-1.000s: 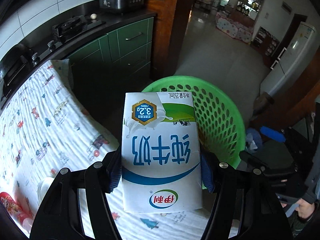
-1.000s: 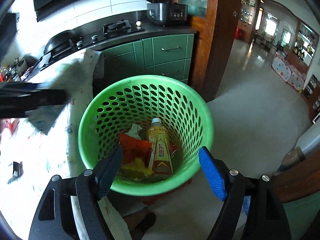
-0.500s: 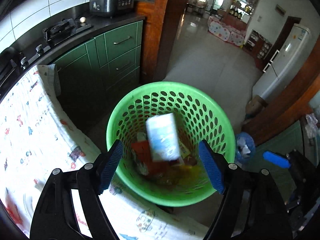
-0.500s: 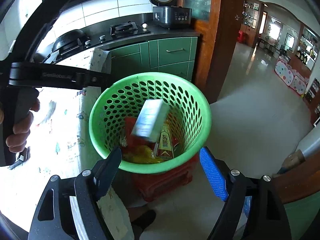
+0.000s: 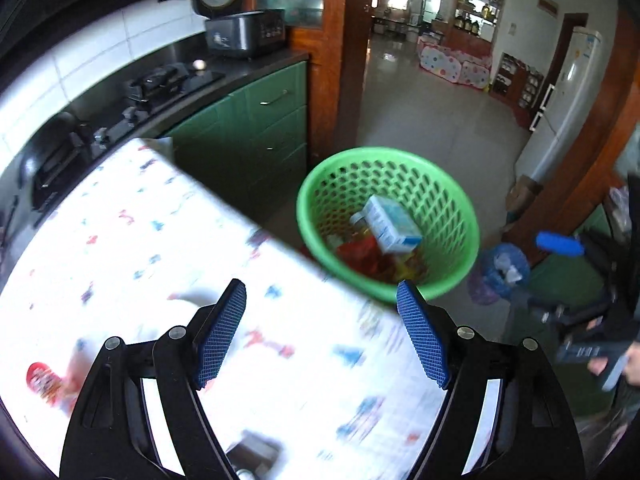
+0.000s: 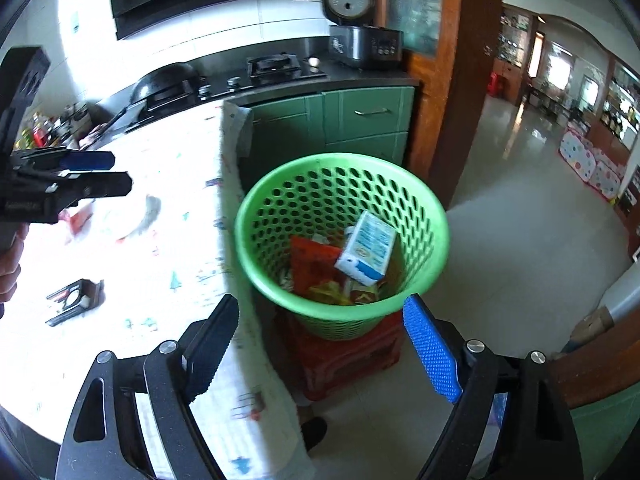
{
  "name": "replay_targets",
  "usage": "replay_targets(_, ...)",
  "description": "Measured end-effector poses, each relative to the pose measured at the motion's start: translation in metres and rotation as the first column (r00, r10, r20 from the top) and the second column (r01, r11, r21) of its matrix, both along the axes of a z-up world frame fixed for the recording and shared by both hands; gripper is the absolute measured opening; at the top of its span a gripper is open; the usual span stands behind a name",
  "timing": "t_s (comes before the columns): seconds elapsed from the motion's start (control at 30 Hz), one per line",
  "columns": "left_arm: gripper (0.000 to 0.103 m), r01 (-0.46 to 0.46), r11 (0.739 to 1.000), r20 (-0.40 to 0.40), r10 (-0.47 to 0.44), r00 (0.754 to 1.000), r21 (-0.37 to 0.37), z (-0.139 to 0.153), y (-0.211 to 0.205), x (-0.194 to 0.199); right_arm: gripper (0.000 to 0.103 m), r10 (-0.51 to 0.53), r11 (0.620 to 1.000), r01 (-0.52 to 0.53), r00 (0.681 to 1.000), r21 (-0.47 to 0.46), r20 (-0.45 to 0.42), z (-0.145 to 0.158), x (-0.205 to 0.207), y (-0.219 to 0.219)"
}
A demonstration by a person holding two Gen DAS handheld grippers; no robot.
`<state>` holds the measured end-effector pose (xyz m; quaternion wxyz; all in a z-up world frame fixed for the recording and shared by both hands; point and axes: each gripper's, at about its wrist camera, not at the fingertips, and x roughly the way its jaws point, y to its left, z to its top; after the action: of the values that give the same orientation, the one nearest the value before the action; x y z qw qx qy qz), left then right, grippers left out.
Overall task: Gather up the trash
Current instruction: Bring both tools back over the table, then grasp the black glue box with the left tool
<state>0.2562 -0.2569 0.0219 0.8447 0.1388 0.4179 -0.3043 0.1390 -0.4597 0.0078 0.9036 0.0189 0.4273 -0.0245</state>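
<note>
A milk carton (image 6: 366, 248) lies in the green basket (image 6: 436, 216). The left gripper (image 5: 320, 328) is wide and empty over the table (image 5: 120, 240); the right gripper (image 6: 320, 336) is opening, empty.

My right gripper (image 6: 320, 348) hangs above the green basket (image 6: 434, 216), jaws opening and empty; inside, the milk carton (image 6: 366, 254) lies tilted on wrappers (red, yellow).

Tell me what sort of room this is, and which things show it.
A home kitchen, most likely: a gas hob is set in a dark counter over green cabinets, with a rice cooker at the counter's end. The green basket holds food packaging.
</note>
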Motion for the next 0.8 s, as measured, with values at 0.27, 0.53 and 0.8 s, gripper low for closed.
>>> replay_targets(0.27,0.077,0.003,0.999,0.006,-0.003,1.000,0.043,-0.008,0.086,-0.037,0.084,0.083,0.996,-0.083,0.996,-0.025,0.020,0.014,-0.005,0.053)
replay_targets(0.53,0.077,0.052,0.985,0.012,-0.055,0.998,0.163,-0.048,0.134,-0.069,0.084,0.172,0.984,-0.171,0.985,-0.042,0.008,0.016,0.000,0.101)
replay_targets(0.8,0.078,0.117,0.970,-0.028,-0.114,0.993,0.212,-0.082,0.150,-0.076,0.084,0.224,0.973,-0.225,0.974,-0.051,-0.017,0.011,0.013,0.134)
